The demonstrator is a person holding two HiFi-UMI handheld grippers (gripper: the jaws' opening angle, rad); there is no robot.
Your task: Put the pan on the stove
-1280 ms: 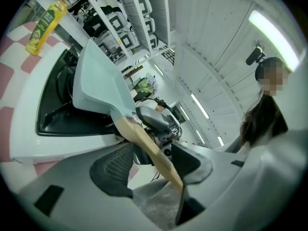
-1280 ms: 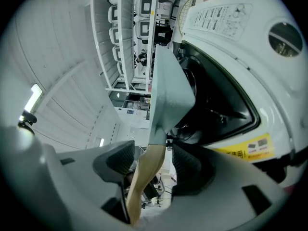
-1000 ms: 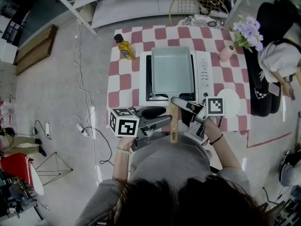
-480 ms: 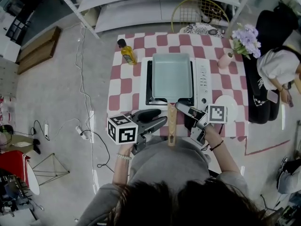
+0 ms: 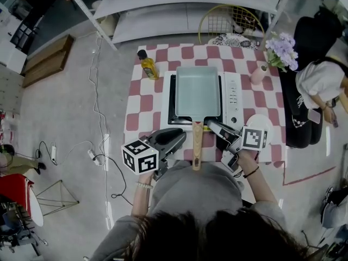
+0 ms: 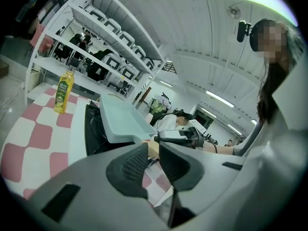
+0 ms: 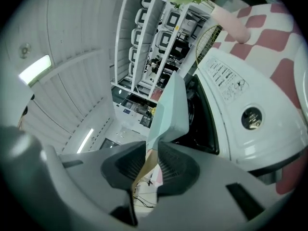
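The pale teal rectangular pan [image 5: 198, 89] sits on the white stove [image 5: 235, 94], its wooden handle [image 5: 197, 145] pointing toward me over the table's front edge. My left gripper [image 5: 180, 137] lies just left of the handle and my right gripper [image 5: 209, 125] just right of it; neither touches it. In the left gripper view the pan [image 6: 122, 119] is ahead, and the left gripper [image 6: 153, 150] is closing with only a narrow empty gap. The right gripper [image 7: 151, 160] is closing too, nothing between its pads, the pan [image 7: 171, 107] beyond.
A yellow oil bottle [image 5: 147, 64] stands at the back left of the red-checked table [image 5: 144, 99]. A pink vase of purple flowers [image 5: 260, 74] is at the back right, a white plate [image 5: 256, 122] by the right gripper. A person [image 5: 321, 80] sits to the right.
Both grippers' jaws have narrowed from wide open to a slim gap. The left gripper has drawn back a little from the handle. The pan has stayed on the stove.
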